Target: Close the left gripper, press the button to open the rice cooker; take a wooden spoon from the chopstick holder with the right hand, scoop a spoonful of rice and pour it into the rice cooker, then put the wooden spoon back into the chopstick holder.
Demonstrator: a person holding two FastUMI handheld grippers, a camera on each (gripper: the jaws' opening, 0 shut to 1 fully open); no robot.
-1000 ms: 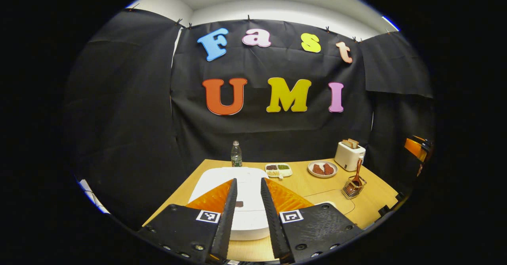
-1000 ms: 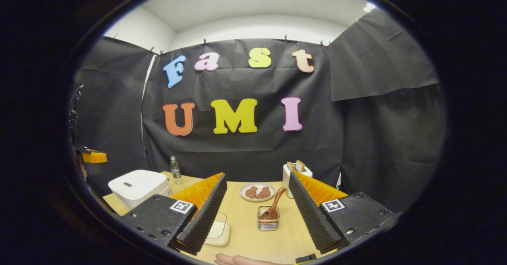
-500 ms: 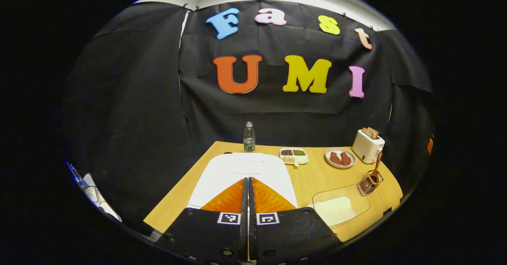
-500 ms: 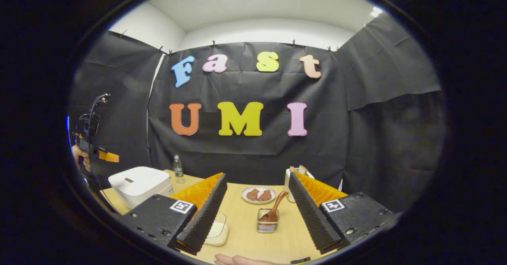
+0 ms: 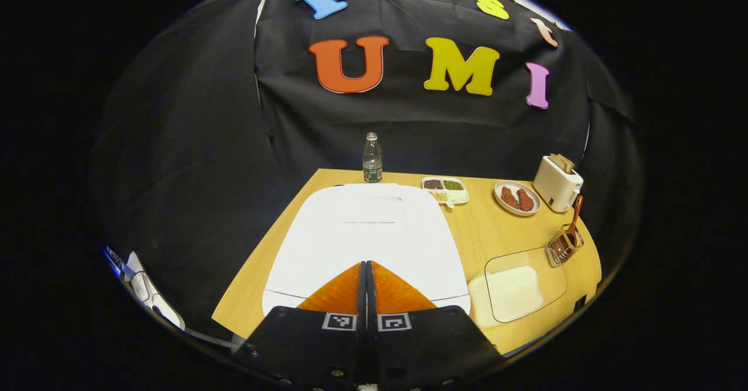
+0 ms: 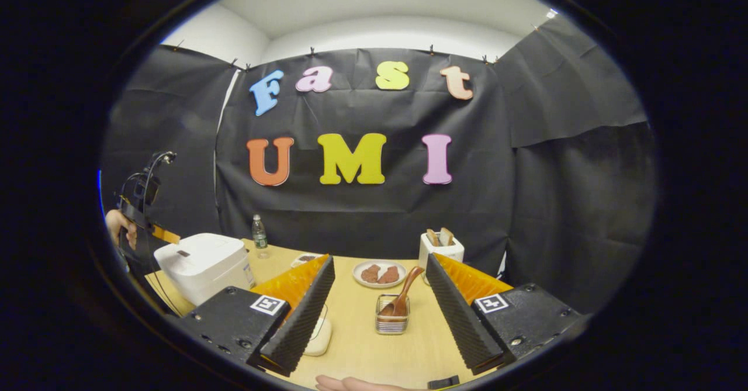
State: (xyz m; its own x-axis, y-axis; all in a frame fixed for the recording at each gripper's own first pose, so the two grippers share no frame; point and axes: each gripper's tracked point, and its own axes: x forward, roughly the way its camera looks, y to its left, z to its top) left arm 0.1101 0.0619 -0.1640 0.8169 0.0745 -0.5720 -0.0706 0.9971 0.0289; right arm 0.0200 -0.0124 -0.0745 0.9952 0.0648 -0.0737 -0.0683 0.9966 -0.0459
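Two grippers are at work above a wooden tabletop. The left gripper has its fingers pressed together with nothing between them, and hangs over the front edge of the white rice cooker, whose lid is down. The button is hard to make out: the bright lid is washed out and the fingers cover its near edge. The right gripper is spread wide and empty, aimed at the wire chopstick holder, which stands between its fingers farther off. A wooden spoon leans in that holder, handle up and tilted toward the toaster. The spoon looks stiff, light and smooth, so the bare handle above the holder's rim seems the place to pinch it, firmly enough that it does not swivel. The holder looks light and might tip or drag. A clear container of rice lies near the cooker; the right gripper's finger cuts it off in the right gripper view
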